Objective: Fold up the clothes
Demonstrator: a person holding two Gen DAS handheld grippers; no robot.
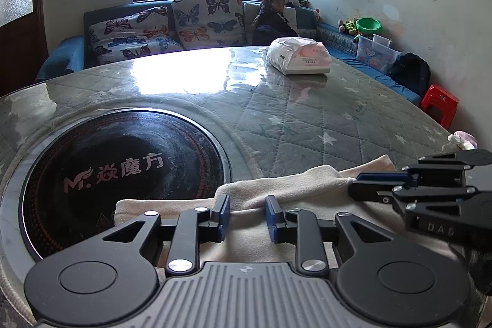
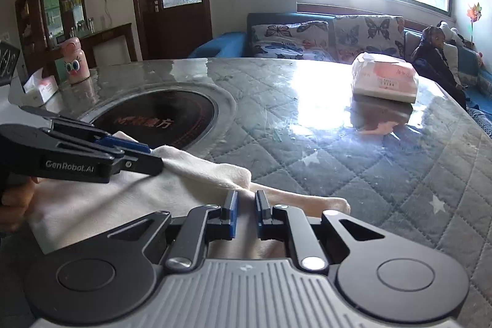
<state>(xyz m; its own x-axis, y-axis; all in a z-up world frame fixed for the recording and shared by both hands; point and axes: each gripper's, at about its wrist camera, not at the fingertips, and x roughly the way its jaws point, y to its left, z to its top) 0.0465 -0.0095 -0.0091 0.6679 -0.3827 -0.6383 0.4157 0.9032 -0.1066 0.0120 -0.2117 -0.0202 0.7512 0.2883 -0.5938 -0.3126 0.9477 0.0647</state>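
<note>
Both grippers are working low over a cream garment lying at the near edge of the table, beside the round black cooktop sunk into it. Left gripper is holding its jaws a little apart, cloth showing in the gap but neither pad pressing on it. Right gripper is standing nearly closed, and a ridge of fabric seems to be running up between its pads (whether they are truly pinching it, I cannot tell). Each gripper is appearing sideways at the edge of the other's view.

My judgement is that the garment is going to handle as light, soft and floppy: it will sag and slide on the glossy tabletop, so hems or corners look like the best places to take hold.

Much of the cloth is sitting hidden under the gripper bodies; its outline and kind are hard to make out. Glare is washing out the table's middle, near a tissue pack.
</note>
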